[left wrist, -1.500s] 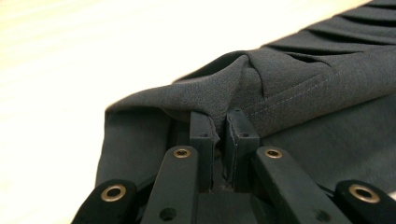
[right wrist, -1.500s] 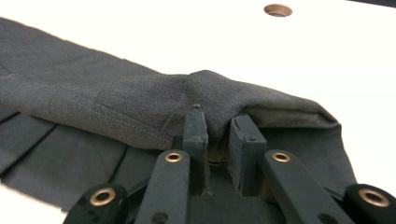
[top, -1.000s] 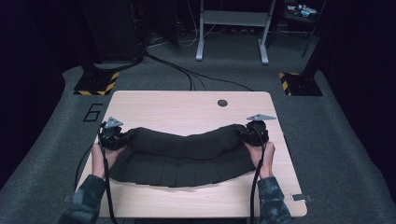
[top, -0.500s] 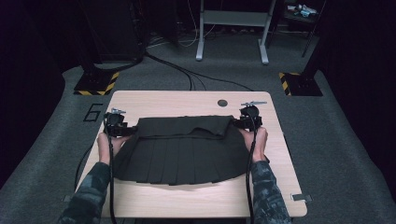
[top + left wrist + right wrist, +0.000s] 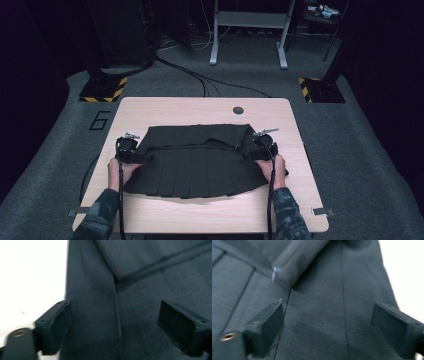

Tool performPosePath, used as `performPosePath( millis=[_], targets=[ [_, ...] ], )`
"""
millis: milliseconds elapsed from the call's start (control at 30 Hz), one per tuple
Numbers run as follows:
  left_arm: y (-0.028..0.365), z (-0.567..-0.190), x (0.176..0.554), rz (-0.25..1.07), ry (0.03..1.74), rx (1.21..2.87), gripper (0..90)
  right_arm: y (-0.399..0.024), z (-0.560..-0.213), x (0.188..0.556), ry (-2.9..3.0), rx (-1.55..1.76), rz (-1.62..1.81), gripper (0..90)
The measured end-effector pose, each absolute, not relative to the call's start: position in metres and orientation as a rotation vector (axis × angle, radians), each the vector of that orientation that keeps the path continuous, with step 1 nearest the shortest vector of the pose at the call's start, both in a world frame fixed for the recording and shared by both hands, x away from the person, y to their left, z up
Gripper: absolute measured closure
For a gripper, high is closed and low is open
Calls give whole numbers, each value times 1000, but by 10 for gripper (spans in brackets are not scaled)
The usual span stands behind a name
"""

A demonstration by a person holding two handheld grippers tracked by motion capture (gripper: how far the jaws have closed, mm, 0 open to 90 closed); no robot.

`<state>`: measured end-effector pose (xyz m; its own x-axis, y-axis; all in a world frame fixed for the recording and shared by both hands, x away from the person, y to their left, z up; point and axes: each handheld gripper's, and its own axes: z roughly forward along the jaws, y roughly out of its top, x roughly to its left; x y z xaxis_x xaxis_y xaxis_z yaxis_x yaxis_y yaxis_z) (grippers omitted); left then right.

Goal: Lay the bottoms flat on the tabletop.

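One dark pleated skirt [image 5: 197, 160] lies flat mid-table [image 5: 200, 107], its top folded over. Soft, light and limp, it probably handles best pinched at its side edges. Left gripper [image 5: 131, 150] and right gripper [image 5: 261, 146] have just been opening; both jaws stand spread over the cloth, holding nothing. Blur hides the seams' detail.

**Room around the bench: dark, carpeted**

Light wood bench [image 5: 150, 107], round cable hole [image 5: 238, 110] near far edge. Grey carpet floor [image 5: 350, 150], white "6" [image 5: 100, 120] marked off the bench's far left corner. Two hazard-striped stand bases [image 5: 102, 90] [image 5: 320, 89] behind. Grey metal table frame [image 5: 247, 35] further back, black cables [image 5: 200, 80] running across the floor. Surroundings unlit.
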<state>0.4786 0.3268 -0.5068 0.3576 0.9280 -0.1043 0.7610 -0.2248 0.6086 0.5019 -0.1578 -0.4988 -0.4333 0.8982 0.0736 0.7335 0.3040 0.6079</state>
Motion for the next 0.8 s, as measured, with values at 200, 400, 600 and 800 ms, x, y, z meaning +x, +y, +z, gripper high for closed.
performPosePath(
  millis=[200,400,600,800],
  targets=[
    [321,-514,474,443,1445,2088,65,-151,-512,499,2303,1434,742,77],
    [315,-517,473,468,1432,2127,5,-151,-513,497,2296,1449,743,33],
    [315,-519,464,465,1417,2113,2,-156,-515,490,2281,1450,753,13],
    [315,-520,457,471,1400,2111,2,-160,-516,483,2279,1455,768,9]
  ],
)
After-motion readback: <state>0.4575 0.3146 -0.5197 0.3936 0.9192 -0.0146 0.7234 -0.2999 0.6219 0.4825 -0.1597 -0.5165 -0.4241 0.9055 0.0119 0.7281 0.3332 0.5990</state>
